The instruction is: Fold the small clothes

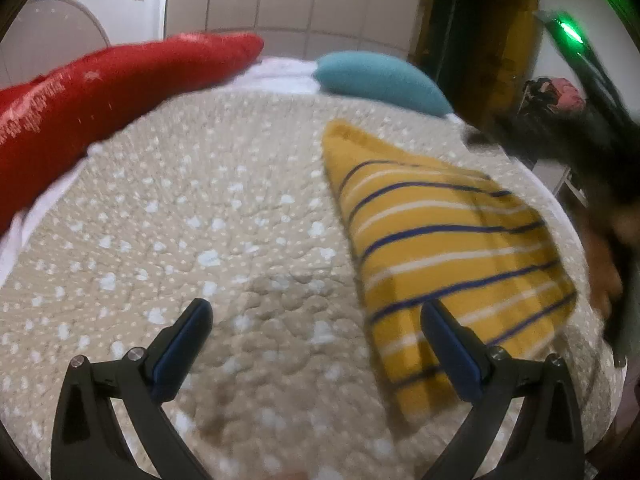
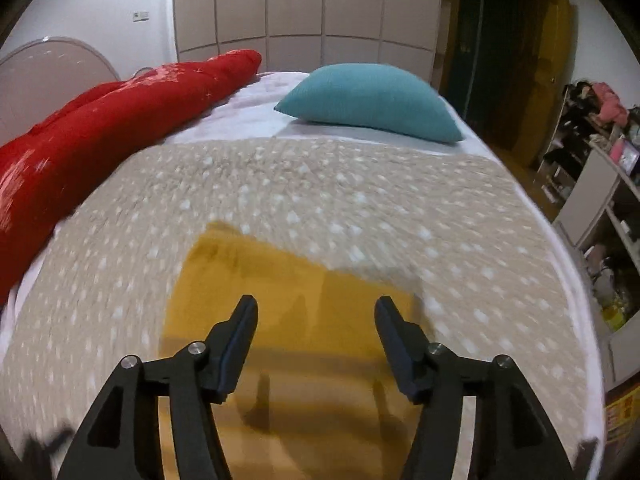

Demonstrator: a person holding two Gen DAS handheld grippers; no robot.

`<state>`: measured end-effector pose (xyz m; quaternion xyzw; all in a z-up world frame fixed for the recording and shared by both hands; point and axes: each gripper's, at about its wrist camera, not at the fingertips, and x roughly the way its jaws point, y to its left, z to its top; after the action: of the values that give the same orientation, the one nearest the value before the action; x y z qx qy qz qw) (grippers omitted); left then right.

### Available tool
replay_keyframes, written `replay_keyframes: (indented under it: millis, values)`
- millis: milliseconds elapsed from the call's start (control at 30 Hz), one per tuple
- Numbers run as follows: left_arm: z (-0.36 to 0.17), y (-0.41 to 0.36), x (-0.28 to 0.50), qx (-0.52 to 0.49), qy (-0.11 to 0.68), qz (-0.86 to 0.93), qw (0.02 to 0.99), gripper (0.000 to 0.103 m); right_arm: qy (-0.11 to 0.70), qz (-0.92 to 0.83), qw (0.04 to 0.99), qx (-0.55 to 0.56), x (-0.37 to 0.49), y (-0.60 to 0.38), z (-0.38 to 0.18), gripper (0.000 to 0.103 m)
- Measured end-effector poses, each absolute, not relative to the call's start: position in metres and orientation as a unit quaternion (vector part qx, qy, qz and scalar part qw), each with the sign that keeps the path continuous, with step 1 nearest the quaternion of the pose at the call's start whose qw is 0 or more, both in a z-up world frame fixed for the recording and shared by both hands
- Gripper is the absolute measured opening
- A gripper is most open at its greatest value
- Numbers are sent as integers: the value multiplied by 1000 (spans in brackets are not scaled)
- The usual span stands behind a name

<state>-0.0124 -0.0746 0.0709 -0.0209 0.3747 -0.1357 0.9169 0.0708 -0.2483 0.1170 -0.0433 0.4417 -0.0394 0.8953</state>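
A small yellow garment with navy and white stripes [image 1: 452, 248] lies folded flat on the beige dotted bedspread [image 1: 208, 240]. In the left wrist view it is right of centre. My left gripper [image 1: 316, 310] is open and empty, with its right finger over the garment's near left edge. In the right wrist view the garment [image 2: 280, 280] shows as a blurred yellow patch under my right gripper [image 2: 316, 306], which is open and empty just above it. The right gripper's dark body [image 1: 592, 152] shows blurred at the far right of the left wrist view.
A long red cushion [image 2: 104, 120] lies along the bed's left side. A teal pillow [image 2: 372, 100] sits at the head of the bed. Shelves with clutter [image 2: 600, 184] stand past the bed's right edge. Wardrobe doors [image 2: 304, 8] are behind.
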Motion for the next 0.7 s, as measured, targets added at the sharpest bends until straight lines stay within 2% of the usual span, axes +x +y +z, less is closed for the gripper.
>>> replay_keyframes:
  millis: [100, 333, 500, 700]
  values:
    - [86, -77, -41, -13, 352, -141, 925, 103, 443, -38, 895, -45, 2, -267, 119, 72]
    - [111, -89, -101, -1, 348, -160, 924, 103, 428, -78, 900, -26, -120, -300, 98, 73]
    - [110, -101, -121, 24, 371, -150, 916, 103, 416, -77, 905, 38, -147, -310, 94, 74]
    - [97, -115, -119, 45, 399, -136, 906, 103, 400, -86, 913, 5, -148, -300, 93, 76]
